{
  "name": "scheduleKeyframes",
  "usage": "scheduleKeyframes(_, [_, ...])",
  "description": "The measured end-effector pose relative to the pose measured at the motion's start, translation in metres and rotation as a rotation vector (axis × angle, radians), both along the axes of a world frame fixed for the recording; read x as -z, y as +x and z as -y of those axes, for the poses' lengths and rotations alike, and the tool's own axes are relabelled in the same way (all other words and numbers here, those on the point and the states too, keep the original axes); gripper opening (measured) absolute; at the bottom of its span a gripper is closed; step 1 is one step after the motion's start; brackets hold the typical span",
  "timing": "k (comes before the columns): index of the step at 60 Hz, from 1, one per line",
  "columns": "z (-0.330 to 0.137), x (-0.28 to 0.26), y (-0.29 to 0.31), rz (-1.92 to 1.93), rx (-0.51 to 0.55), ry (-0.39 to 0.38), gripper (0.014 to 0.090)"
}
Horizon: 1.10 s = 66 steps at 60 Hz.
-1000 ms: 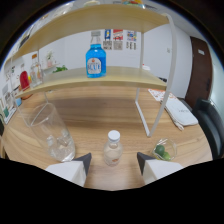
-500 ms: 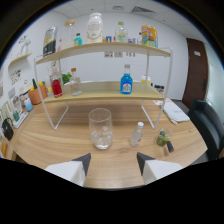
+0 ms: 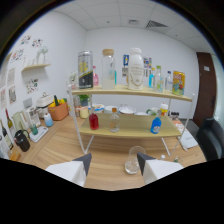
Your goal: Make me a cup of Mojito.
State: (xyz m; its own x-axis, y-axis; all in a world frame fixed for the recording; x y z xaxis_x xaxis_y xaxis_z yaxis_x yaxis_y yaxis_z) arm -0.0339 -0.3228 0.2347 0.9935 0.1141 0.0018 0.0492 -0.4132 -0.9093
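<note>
1. The tongs [image 3: 112, 162] are seen released, with a wide gap between the two tips and nothing gripped in it.
2. A clear glass [image 3: 134, 159] is found standing upright on the wooden bench [image 3: 60, 145], just ahead of the tongs and close against the right-hand tip. Whether the glass and that tip touch cannot be told.
3. A two-level rack [image 3: 127, 91] is set on the bench beyond the glass.
4. On the lower level, a red bottle [image 3: 94, 120], a small clear bottle [image 3: 114, 121] and a blue bottle [image 3: 156, 124] are lined up, well apart from one another.
5. On the upper level, a dark can [image 3: 85, 70], a tall clear jar [image 3: 108, 69] and a white bottle [image 3: 135, 69] are placed side by side. Smaller bottles are ranged further along, ending with a yellow container [image 3: 178, 82].
6. An orange pot [image 3: 58, 110] and a dark kettle [image 3: 21, 140] are noted on the bench at the wall side, well away from the glass.
7. A small wall shelf [image 3: 36, 66] is fixed above that side.
8. A dark door [image 3: 205, 90] is observed at the far side of the room.
</note>
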Motion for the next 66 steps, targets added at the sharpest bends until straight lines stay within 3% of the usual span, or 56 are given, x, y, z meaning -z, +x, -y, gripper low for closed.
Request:
scheduleKeyframes(10, [-0.029, -0.08, -0.058, -0.049, -0.056, 0.104, 0.0849])
scheduleKeyframes(23, [-0.094, -0.143, -0.111, -0.065, -0.038, 0.188, 0.0848])
scheduleKeyframes(44, [-0.208, -0.175, -0.123, 0.0, 0.089, 0.264, 0.0857])
scheduleKeyframes(52, [-0.231, -0.171, -0.12, 0.006, 0.112, 0.262, 0.0758])
scheduleKeyframes(59, [-0.235, -0.175, -0.121, 0.019, 0.116, 0.299, 0.0546])
scheduleKeyframes(66, [-0.234, -0.176, -0.12, 0.01, 0.132, 0.306, 0.0536])
